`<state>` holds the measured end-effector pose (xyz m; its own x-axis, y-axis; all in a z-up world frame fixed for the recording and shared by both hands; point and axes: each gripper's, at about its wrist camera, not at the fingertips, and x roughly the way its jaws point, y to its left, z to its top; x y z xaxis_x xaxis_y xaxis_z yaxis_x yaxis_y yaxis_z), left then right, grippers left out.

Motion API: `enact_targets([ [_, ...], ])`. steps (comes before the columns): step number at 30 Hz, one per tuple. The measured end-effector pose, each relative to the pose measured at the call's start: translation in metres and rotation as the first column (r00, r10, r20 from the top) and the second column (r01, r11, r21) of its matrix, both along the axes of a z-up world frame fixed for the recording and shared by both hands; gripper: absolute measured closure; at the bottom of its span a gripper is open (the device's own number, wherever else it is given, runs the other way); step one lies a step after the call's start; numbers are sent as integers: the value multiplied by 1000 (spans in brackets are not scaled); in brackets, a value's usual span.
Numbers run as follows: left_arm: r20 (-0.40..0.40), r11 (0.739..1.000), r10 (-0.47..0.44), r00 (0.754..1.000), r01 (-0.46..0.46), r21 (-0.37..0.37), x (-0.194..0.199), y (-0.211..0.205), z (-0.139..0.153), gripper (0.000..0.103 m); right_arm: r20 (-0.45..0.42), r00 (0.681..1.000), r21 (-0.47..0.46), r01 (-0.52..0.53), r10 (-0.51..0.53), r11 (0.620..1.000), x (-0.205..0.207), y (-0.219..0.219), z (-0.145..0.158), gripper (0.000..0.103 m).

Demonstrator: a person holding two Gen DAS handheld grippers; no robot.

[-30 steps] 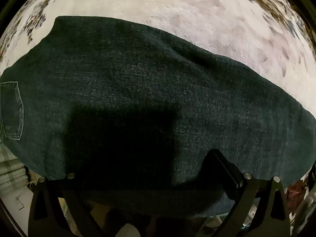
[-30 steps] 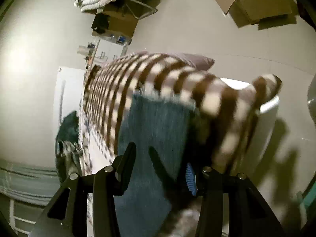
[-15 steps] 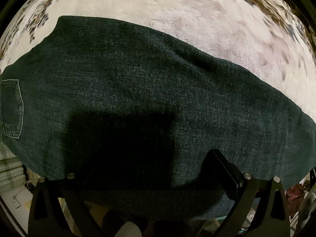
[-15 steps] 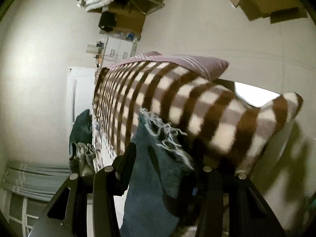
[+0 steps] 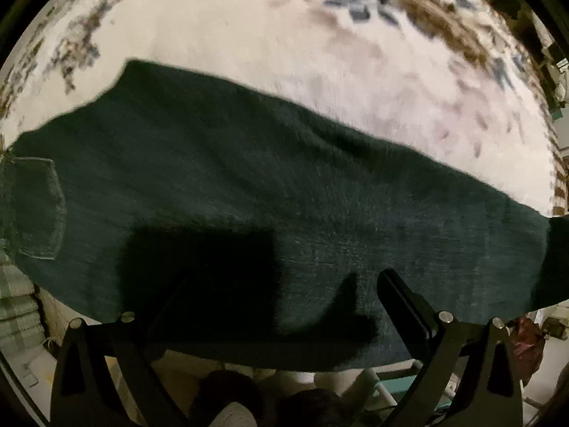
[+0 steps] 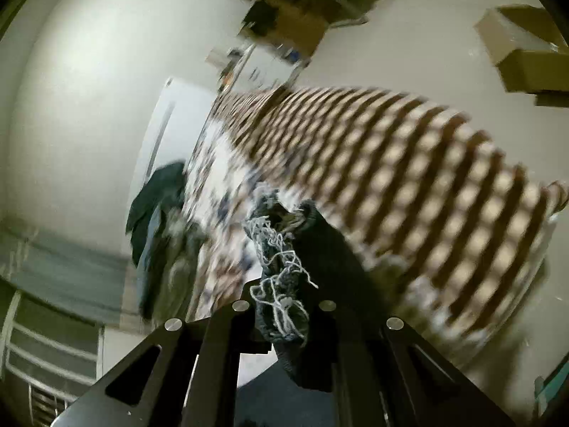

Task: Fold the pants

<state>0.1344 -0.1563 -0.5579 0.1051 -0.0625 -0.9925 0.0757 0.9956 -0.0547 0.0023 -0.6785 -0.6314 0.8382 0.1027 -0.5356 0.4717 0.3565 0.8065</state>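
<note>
On the bed, across a pale blanket (image 5: 320, 53) with dark and brown flecks, the pants (image 5: 270, 192) lie spread as one broad band of dark denim, running from the left edge of the left wrist view down to its right edge. A stitched back pocket (image 5: 37, 210) shows at the far left of the cloth. The near edge of the denim hangs just past the edge of the bed, above the left gripper (image 5: 277, 306). Left gripper: jaws spread wide, the right finger (image 5: 402, 302) lifted in front of the fabric, the left one lost in a block of shadow on the denim; contact with the cloth cannot be told.

Right wrist view, left to right: a dark heap of clothes (image 6: 156, 213) at the far side of the bed, blurred; then the flecked blanket; then the right gripper (image 6: 284, 306), jaws drawn narrow and clamped on a bunched end of the pants, with a frayed hem (image 6: 277, 259) of pale loose threads standing up between them. A brown-and-cream checked blanket (image 6: 409, 185) fills the right of the view, blurred. A cardboard box (image 6: 522, 53) sits on the floor at upper right.
</note>
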Motion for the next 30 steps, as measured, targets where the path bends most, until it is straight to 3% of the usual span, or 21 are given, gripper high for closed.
enact_targets([
  [5,40,997,16,999,-13,-76,0,29,20,0,-21,992,-5,-127,127,992,37,76,13,94],
  [13,65,988,109,992,-101,-115,-13,121,38,0,-82,953,31,-290,292,956,86,214,-10,94],
  [19,52,976,206,977,-202,-78,-30,199,34,0,-146,898,45,-413,415,909,117,319,-46,94],
  [24,41,957,287,957,-285,-58,-42,253,25,0,-211,828,41,-523,519,851,139,399,-73,94],
  [30,37,931,363,931,-361,-56,-49,291,19,0,-331,774,-30,-581,541,813,153,453,-93,91],
])
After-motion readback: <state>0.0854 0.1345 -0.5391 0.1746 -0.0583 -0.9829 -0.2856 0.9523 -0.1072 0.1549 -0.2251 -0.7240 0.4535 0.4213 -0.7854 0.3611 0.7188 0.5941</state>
